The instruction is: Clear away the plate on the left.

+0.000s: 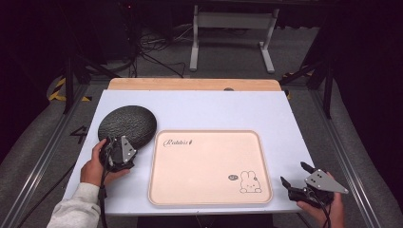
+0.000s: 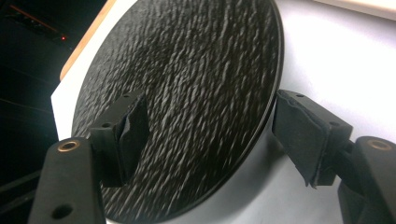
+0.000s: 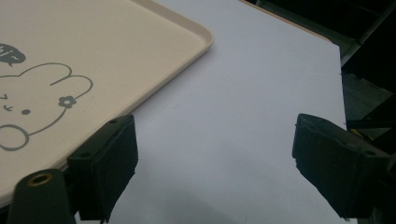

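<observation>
A round black textured plate point(image 1: 127, 124) lies on the white table at the left. My left gripper point(image 1: 111, 142) is at its near edge. In the left gripper view one pad sits over the plate point(image 2: 187, 93) and the other hangs just outside the rim, so the left gripper point(image 2: 210, 126) straddles the edge with a visible gap, open. A beige tray point(image 1: 209, 134) with a rabbit drawing lies in the middle. My right gripper point(image 1: 293, 173) rests open by the tray's near right corner, with only bare table between its pads in the right gripper view point(image 3: 215, 154), beside the tray point(image 3: 93, 46).
The white table top point(image 1: 214, 109) has a wooden strip point(image 1: 190, 84) along its far edge. Beyond it stands a white frame point(image 1: 233, 28) on a dark floor with cables. Metal rails run along both sides of the table.
</observation>
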The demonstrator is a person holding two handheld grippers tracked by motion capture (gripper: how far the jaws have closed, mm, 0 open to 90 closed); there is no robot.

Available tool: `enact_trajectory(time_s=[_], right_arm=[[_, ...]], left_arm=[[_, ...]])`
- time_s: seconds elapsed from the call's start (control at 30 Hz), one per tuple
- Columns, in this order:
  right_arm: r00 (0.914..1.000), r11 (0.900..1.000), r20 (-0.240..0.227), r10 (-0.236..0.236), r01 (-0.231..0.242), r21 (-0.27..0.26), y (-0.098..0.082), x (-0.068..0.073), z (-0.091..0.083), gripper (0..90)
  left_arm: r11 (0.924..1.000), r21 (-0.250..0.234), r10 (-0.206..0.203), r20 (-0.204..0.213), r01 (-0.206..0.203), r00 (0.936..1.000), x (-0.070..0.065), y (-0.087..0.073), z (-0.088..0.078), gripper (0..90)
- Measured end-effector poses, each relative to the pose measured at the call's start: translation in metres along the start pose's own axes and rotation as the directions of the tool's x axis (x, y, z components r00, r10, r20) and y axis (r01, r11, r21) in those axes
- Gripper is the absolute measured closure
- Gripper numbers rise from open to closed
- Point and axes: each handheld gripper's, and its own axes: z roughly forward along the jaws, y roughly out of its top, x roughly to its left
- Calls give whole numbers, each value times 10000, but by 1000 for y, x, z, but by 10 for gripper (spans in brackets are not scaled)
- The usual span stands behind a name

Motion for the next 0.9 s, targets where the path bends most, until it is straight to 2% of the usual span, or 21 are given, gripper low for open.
enact_trajectory(time_s=[0.03,0.07,0.1,0.2,0.27,0.3,0.37,0.4,0.47,0.5,0.6,0.67,0.7,0.73,0.77,0.83,0.9], right_arm=[[10000,10000,-7,-2,2,18,0,0,0,145],[10000,10000,-9,-23,23,35,0,0,0,145],[10000,10000,-9,-23,23,35,0,0,0,145],[10000,10000,-32,-49,50,48,0,1,1,145],[10000,10000,-22,-59,59,42,0,0,1,145],[10000,10000,-20,-63,63,46,0,0,0,145],[9999,9999,7,-150,150,78,0,1,1,145],[9999,9998,-5,-169,169,94,0,2,1,145],[9998,9997,-34,-219,219,116,0,2,1,145],[9997,9996,-38,-233,233,129,0,2,2,145],[9997,9997,-6,-241,241,77,0,2,1,145],[9998,9998,23,-207,207,52,0,2,1,145],[9998,9998,23,-200,200,43,0,2,1,145],[9998,9998,17,-197,197,53,0,2,2,145],[9998,9998,17,-197,197,53,0,2,2,145],[9996,9995,-33,-270,270,140,-1,3,3,145],[9996,9994,-41,-288,288,170,-1,3,3,145]], left_arm=[[9992,184,362,-253,-357,9990,-2,3,3,291],[9980,350,545,-356,-533,9979,-5,4,5,305],[9980,350,545,-356,-533,9979,-5,4,5,319],[9901,876,1162,-697,-1099,9908,-8,7,10,345],[9878,963,1292,-666,-1225,9894,-8,8,10,360],[9833,1101,1523,-617,-1449,9864,-9,10,10,379],[9700,1369,2106,-591,-2010,9758,-14,12,10,496],[9658,1420,2256,-478,-2169,9731,-15,13,10,556],[9615,1531,2343,-234,-2281,9719,-17,14,12,659],[9596,1585,2398,-291,-2324,9704,-18,14,13,728],[9523,1747,2632,-553,-2502,9632,-19,17,16,748],[9446,1823,2917,-846,-2730,9527,-22,18,19,764],[9388,1806,3145,-1021,-2933,9437,-24,19,21,777],[9388,1806,3145,-1021,-2933,9437,-24,19,21,788],[9336,1749,3368,-1311,-3126,9324,-26,21,21,788],[9363,1422,3435,-1818,-3210,9214,-26,24,19,835],[9392,1171,3411,-2101,-3228,9162,-24,26,18,858]])
